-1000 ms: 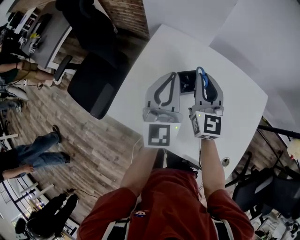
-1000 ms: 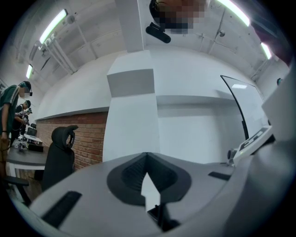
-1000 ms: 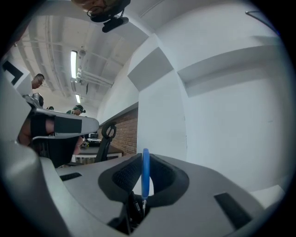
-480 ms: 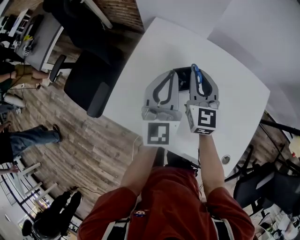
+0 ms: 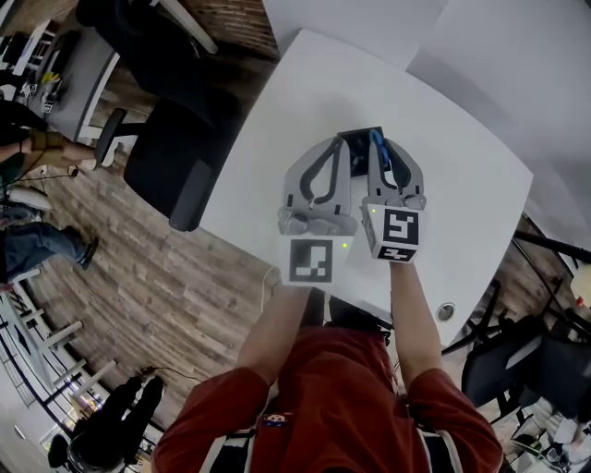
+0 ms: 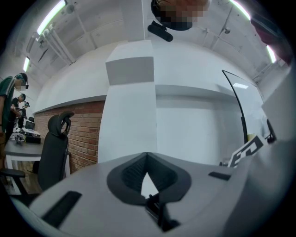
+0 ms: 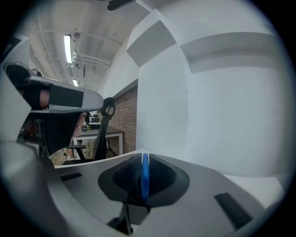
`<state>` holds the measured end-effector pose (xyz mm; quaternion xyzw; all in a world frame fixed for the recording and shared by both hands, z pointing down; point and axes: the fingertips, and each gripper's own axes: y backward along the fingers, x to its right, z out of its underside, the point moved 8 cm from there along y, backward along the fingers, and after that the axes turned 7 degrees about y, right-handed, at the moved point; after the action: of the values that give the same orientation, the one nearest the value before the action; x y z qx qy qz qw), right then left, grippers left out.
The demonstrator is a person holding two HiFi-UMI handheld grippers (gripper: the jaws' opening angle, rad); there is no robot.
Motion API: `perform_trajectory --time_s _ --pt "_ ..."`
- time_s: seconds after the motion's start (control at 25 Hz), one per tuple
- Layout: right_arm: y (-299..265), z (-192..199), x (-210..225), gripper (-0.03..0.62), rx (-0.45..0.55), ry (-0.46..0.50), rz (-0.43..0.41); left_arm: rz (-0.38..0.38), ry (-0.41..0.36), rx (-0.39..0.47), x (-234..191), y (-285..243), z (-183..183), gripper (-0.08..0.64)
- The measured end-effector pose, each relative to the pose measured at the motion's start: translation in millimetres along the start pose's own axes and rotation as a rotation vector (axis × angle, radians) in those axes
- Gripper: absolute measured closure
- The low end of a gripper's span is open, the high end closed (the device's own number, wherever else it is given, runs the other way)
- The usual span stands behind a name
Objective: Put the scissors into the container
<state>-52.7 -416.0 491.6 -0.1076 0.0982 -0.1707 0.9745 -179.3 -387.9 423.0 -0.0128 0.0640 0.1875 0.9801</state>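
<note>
A white round-cornered table [image 5: 305,102] stands on a wooden plank floor [image 5: 185,286] in an office with white walls and a strip of brick wall [image 5: 247,26]. Over it, the right gripper [image 5: 388,152] is pinched on the blue plastic handle of a pair of scissors [image 5: 376,143]; the right gripper view shows the blue loop [image 7: 145,178] edge-on, clamped between the two dark ribbed pads, with the gripper [image 7: 144,157] aimed slightly downward. The blades cannot be made out in any view. Just beside it, the left gripper [image 5: 339,146] is held level with its jaws pressed together at the tips and nothing between them; in the left gripper view [image 6: 147,157] only a small wedge of white wall shows through the gap behind the joined tips. Between the two sets of jaw tips, seen from the head view, lies a small black open container [image 5: 355,150] on the table, and the blue handle overlaps its right edge; whether the scissors reach inside it cannot be told. Both grippers carry cubes with square black-and-white markers facing the head camera. Further out, a black office chair [image 5: 171,162] stands by the table's left edge, the wearer's red shirt [image 5: 323,397] fills the lower frame, and other people sit or stand at a desk on the far left.
</note>
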Motion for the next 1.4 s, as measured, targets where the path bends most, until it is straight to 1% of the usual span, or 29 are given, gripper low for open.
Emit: perform_trajectory --time_s 0.28,0.44,0.52,0.56,0.68,0.88,1.08,1.24,1.4 --pt "-7 7 -3 0.534 -0.05 0.007 -0.012 0.0 0.002 -0.012 -2 -1 3 0.548" --pt "-7 10 -5 0.51 -0.06 0.013 -0.014 -0.004 0.007 -0.008 -2 0 5 0.548" --pt "-8 12 -5 0.462 -0.071 0.006 -0.027 -0.005 0.008 -0.007 -1 2 6 0.548" --pt "-8 13 -6 0.453 -0.077 0.001 -0.035 -0.006 0.01 -0.007 0 2 6 0.548" --pt "-9 14 -7 0.439 -0.083 -0.008 -0.045 -0.002 -0.001 -0.01 0 4 7 0.548" --pt "-7 13 -7 0.434 -0.077 -0.005 -0.039 -0.009 0.008 -0.015 -1 6 7 0.548" --pt "-4 8 -7 0.431 -0.063 -0.005 -0.033 -0.01 -0.004 -0.005 -2 7 3 0.548" --pt "1 5 -7 0.431 -0.047 -0.004 -0.03 -0.018 0.014 -0.003 -1 11 2 0.548" --pt "7 -1 -9 0.43 -0.028 0.0 -0.026 -0.013 -0.006 -0.007 -1 16 -1 0.548"
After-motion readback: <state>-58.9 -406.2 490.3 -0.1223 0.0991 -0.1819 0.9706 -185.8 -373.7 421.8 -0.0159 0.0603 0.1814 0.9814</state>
